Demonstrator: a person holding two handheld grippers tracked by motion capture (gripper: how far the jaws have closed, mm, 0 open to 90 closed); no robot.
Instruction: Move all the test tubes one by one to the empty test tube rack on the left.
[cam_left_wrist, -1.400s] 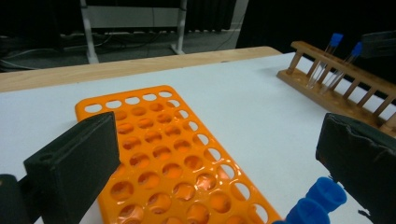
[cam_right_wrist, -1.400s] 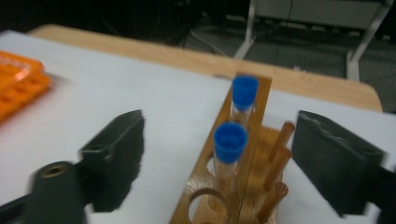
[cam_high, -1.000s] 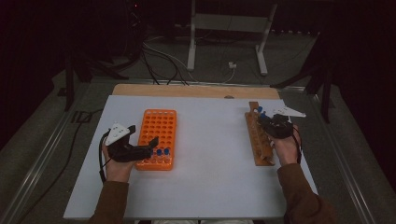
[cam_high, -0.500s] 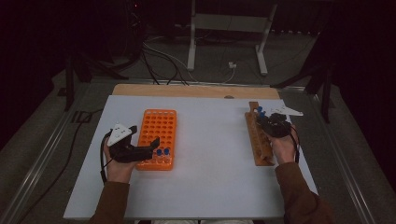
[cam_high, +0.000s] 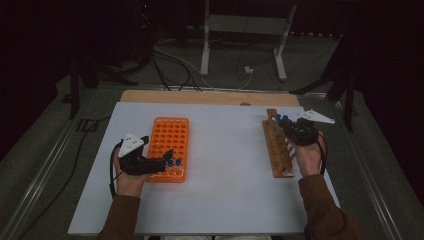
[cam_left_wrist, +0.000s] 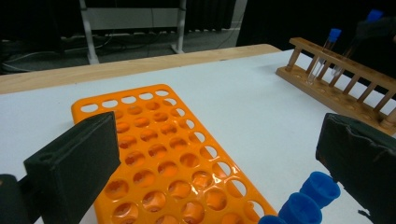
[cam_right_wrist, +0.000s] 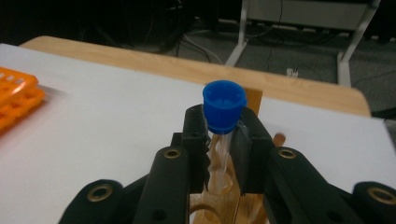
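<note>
Hidden/unclear: in the right gripper view the tube's (cam_right_wrist: 219, 154) lower end is cut off behind the jaws, so you can't tell if its tip is free of the wooden rack (cam_right_wrist: 219, 205). High view too dim and small to resolve the tube itself; just 2 blue caps by your right hand-held gripper (cam_high: 295, 131). In the left gripper view the 2 blue-capped tubes (cam_left_wrist: 310, 198) in the orange rack (cam_left_wrist: 154, 140) are cut off at the bottom edge, caps only. Contents of any tube: can't tell.

Tube vs gripper: your right hand-held gripper (cam_right_wrist: 223, 140) is clamped on the clear tube just under its blue cap (cam_right_wrist: 224, 106); cap sits above the jaw tips, glass runs down between the pads, approx upright. It hangs over the far end of the wooden rack (cam_high: 278, 150), right side of the white surface (cam_high: 225, 200). Another blue-capped tube (cam_left_wrist: 322, 55) stands in that rack's far end, seen from the left gripper view.

Hands: your right hand (cam_high: 309, 155) lies along the rack's right side, gripper pointing away from you. Left hand (cam_high: 129, 175) rests on the surface at the orange rack's (cam_high: 169, 145) near left corner; left hand-held gripper (cam_high: 150, 162) points right across the rack's near end, jaws wide apart, nothing between the pads, the 2 caps just beside the right-hand jaw in its own view.
</note>
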